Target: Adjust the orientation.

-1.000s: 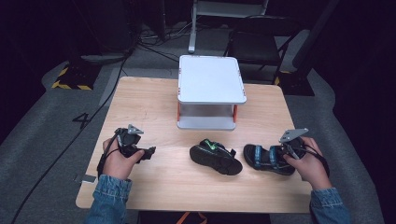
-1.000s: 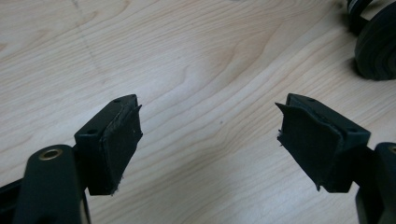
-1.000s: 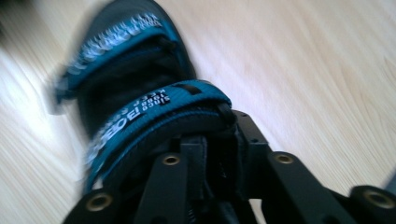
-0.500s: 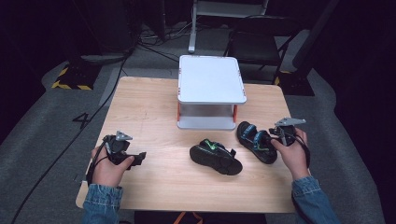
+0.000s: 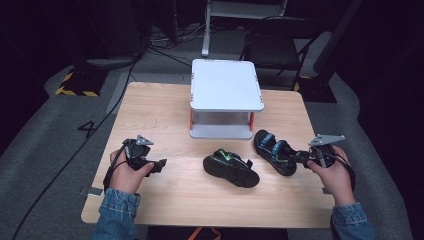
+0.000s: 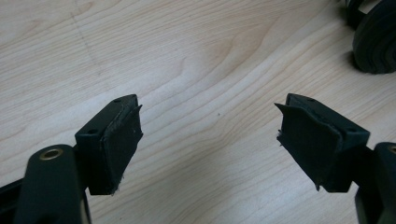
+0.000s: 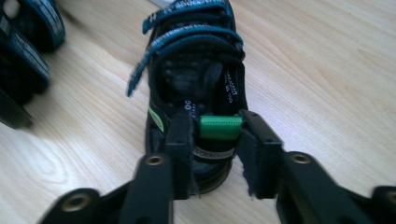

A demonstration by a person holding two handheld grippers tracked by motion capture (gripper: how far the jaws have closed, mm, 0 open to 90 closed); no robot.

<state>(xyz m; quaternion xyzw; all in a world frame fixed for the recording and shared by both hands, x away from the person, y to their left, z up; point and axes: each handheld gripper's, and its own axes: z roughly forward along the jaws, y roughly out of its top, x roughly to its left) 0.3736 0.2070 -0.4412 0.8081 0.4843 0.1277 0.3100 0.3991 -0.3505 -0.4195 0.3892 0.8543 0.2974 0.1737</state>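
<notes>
Two dark sandals lie on the wooden table (image 5: pixel 160 115). One with blue straps (image 5: pixel 274 151) sits at the right, its toe pointing toward the white stand. My right gripper (image 5: pixel 300 157) is at its heel. In the right gripper view the jaws (image 7: pixel 215 135) have just been closing and now pinch the heel strap with its green tab (image 7: pixel 220 127) on this sandal (image 7: pixel 196 70). The other sandal (image 5: pixel 231 167), with green accents, rests in the middle. My left gripper (image 5: pixel 162 165) lies low at the left, open, with bare wood between its pads (image 6: pixel 210 135).
A white two-level stand (image 5: pixel 226 85) occupies the back middle of the table. The middle sandal's sole edge (image 6: pixel 376 42) shows at the top right of the left gripper view, and it (image 7: pixel 28 46) also lies left of the held one. Chairs and cables sit beyond the table.
The blue-strapped sandal has turned from lying crosswise to pointing toward the stand and has shifted slightly away from the front edge. My right hand swung out to the right behind its heel. The left hand has stayed put.
</notes>
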